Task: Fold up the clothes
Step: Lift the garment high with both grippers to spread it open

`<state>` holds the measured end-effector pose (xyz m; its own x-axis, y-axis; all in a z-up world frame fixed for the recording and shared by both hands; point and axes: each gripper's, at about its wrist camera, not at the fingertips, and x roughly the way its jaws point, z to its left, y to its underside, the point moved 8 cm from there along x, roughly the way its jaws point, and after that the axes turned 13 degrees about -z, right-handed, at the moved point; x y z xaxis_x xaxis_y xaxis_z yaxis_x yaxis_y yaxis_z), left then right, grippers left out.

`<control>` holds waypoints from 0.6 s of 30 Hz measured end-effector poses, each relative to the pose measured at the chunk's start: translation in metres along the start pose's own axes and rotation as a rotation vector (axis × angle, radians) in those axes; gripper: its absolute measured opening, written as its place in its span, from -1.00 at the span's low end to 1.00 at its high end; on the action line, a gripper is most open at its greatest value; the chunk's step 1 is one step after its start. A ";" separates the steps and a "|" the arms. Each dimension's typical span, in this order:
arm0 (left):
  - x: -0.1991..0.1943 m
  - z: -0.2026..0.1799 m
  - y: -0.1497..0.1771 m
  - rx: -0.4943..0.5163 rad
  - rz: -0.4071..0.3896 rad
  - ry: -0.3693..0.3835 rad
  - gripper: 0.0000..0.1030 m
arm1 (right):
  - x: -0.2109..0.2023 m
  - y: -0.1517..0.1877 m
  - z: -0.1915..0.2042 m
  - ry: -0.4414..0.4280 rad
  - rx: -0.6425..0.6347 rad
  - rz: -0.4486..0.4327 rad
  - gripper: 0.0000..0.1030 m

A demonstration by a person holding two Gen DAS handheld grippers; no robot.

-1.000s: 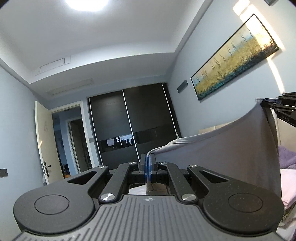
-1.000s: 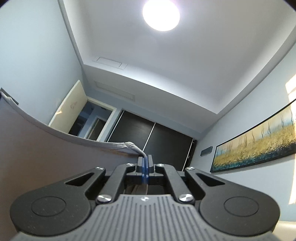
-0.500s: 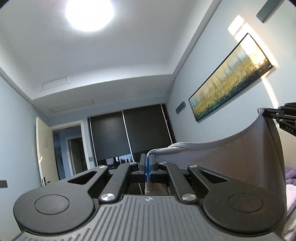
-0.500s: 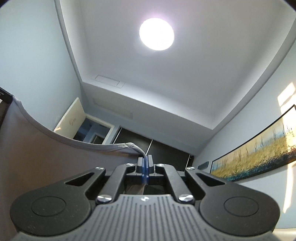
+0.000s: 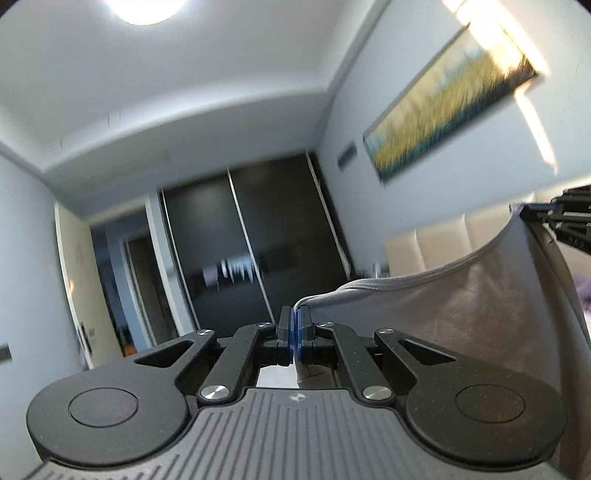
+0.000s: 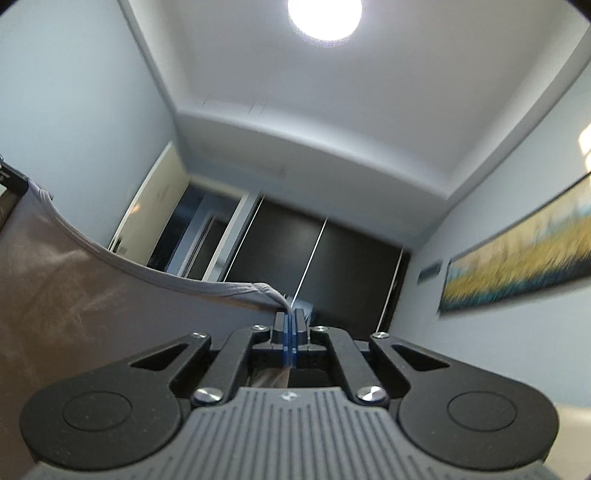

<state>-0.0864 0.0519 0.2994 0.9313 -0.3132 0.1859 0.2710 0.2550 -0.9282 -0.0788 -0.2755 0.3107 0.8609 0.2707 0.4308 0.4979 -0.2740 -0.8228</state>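
Grey garment is one piece, held up in the air and stretched between the two grippers, hem edge sagging in a curve between them. Left gripper has its blue pads pressed together on one corner of the hem; right gripper is clamped the same way on the other corner. In the left wrist view the right gripper's black fingers show at the far right, pinching the cloth's top corner. In the right wrist view, the dark bit at the far left edge is probably the left gripper, too cropped to be sure.

Versus 0.5 s ago: both cameras have tilted down. Ceiling lamp now sits at the top edge in both views, wardrobe and doorway take up more of each picture, and a cream padded headboard is now showing behind the cloth in the left view. Background is motion-blurred. Grip on both corners unchanged.

Counts: one garment, two grippers, one ceiling lamp, one long landscape painting, one dark sliding wardrobe with two door panels, one open white door.
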 end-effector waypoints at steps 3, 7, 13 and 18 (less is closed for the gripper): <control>0.033 0.002 0.042 0.001 0.102 0.004 -1.00 | 0.026 0.043 0.017 -0.038 0.017 0.093 -0.95; 0.085 0.006 0.101 -0.008 0.222 0.012 -1.00 | 0.068 0.101 0.038 -0.070 0.014 0.203 -0.95; 0.160 0.013 0.189 -0.021 0.398 0.025 -1.00 | 0.136 0.187 0.072 -0.122 -0.002 0.367 -0.95; 0.216 0.015 0.264 -0.027 0.526 0.038 -1.00 | 0.182 0.262 0.102 -0.153 -0.030 0.496 -0.96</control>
<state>0.1897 0.0654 0.0995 0.9302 -0.1820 -0.3188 -0.2376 0.3635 -0.9008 0.1974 -0.2041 0.1356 0.9700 0.2331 -0.0693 0.0387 -0.4295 -0.9022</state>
